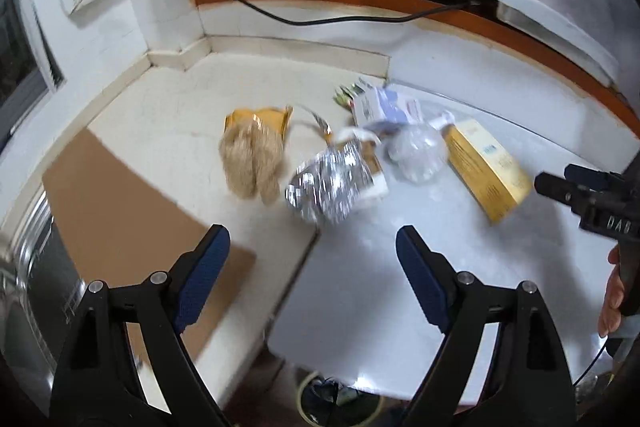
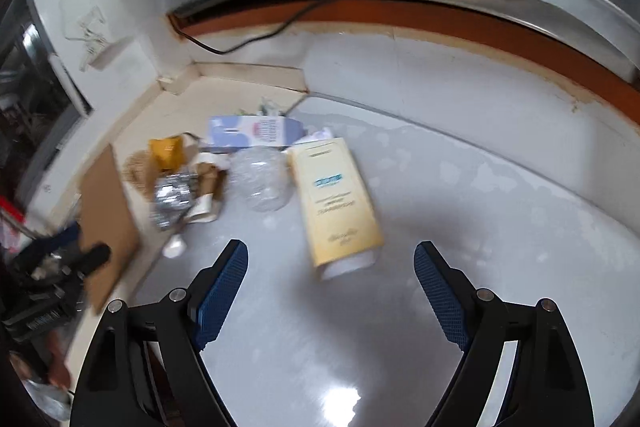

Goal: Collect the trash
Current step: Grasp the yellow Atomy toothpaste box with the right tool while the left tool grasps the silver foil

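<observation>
Grippers first: the left gripper (image 1: 312, 247) and the right gripper (image 2: 330, 267) both hang with jaws spread wide and nothing between them, above a white table (image 2: 480, 227). Judging from that, the step in hand is choosing and reaching for the first piece of trash, and it would go best by starting with the nearest, firmest item. From the right gripper that is the yellow box (image 2: 336, 203) at twelve o'clock, lying flat and long; closing across its narrow width should hold better than pinching an end. From the left gripper, the foil wad (image 1: 328, 183) sits at twelve o'clock, crumpled and shiny, easy to squeeze. Just past the foil lies a clear plastic wrap (image 1: 416, 155) at one o'clock, soft and likely slippery. A tan fuzzy lump (image 1: 250, 163) rests at eleven o'clock on an orange packet (image 1: 260, 119). Farthest, a pale blue carton (image 2: 252, 133) lies near the wall. A cardboard sheet (image 1: 120, 203) sits flat at ten o'clock.
</observation>
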A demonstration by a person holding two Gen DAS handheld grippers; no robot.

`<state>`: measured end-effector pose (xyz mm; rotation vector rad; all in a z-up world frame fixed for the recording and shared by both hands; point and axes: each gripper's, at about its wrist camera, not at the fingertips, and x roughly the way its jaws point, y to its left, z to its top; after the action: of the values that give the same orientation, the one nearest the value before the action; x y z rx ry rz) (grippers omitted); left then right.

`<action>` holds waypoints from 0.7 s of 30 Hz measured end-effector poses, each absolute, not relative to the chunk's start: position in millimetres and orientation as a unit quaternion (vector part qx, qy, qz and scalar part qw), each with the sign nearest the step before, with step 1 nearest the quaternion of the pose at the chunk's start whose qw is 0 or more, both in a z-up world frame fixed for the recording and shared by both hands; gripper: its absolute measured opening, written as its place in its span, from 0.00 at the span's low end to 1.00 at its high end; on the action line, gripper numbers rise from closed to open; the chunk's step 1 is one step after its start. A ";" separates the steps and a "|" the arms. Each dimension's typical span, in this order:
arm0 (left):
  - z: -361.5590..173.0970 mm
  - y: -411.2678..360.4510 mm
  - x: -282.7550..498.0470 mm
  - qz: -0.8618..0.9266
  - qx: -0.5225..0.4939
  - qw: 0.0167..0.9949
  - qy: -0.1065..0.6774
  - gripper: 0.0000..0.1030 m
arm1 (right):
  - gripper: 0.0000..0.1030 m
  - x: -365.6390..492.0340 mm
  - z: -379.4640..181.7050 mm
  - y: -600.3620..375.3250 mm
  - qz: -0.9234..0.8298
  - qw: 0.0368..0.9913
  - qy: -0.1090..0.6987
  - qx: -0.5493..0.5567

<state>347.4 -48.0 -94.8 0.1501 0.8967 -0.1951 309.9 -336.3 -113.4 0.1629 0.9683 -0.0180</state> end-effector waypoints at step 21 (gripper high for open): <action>-165.4 -77.1 430.6 -0.057 0.101 0.861 0.495 0.69 | 0.84 367.5 -175.1 -329.0 -0.015 0.865 0.498 0.060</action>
<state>430.6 -77.1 -165.4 0.2124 1.0385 -0.1200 367.5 -329.0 -175.1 0.1248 1.0430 -0.0320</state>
